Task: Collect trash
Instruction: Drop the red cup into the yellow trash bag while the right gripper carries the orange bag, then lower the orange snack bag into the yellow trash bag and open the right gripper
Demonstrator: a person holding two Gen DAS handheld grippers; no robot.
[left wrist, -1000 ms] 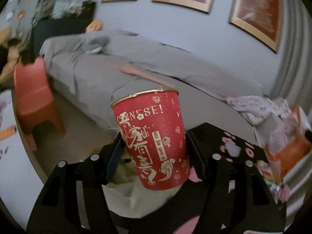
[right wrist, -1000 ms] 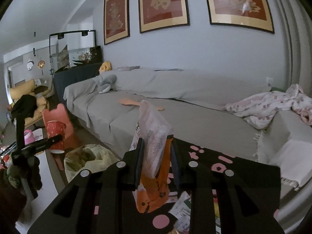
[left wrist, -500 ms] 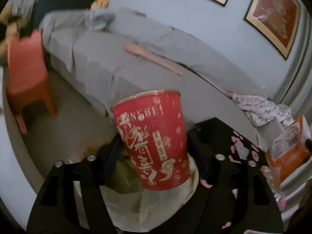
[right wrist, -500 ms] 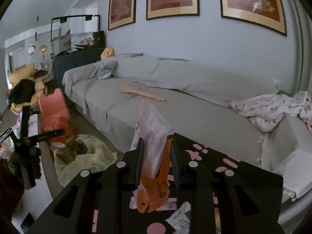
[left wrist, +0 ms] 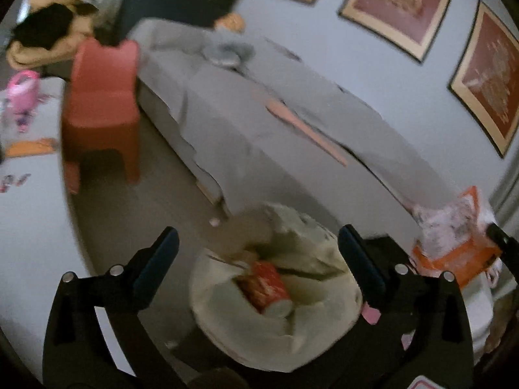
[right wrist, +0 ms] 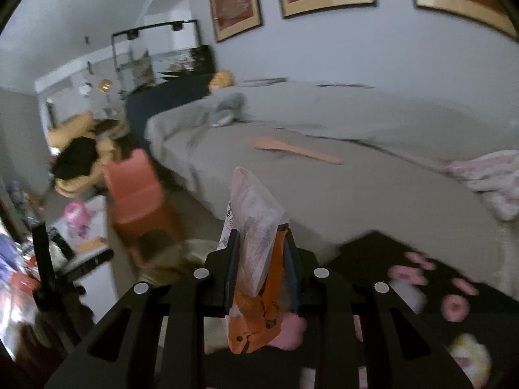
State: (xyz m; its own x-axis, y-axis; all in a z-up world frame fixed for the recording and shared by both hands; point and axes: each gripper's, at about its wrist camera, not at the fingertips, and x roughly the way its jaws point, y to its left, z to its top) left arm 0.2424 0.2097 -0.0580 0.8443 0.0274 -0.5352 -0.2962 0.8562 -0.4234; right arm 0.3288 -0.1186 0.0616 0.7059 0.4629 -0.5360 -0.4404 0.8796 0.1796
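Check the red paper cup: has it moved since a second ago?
Yes. The red paper cup has dropped out of the left claw, whose jaws have just been opening, into the trash bag beside the grey sofa.

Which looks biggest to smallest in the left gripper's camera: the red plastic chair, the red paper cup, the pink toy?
1. Red plastic chair.
2. Red paper cup, though it lies nearer the camera.
3. Pink toy, farther off, so unsure.

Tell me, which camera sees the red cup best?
The left wrist view. There the red cup lies on its side inside the pale trash bag, right below the camera. The right wrist view doesn't show the cup; it is filled by the snack wrapper in its own fingers.
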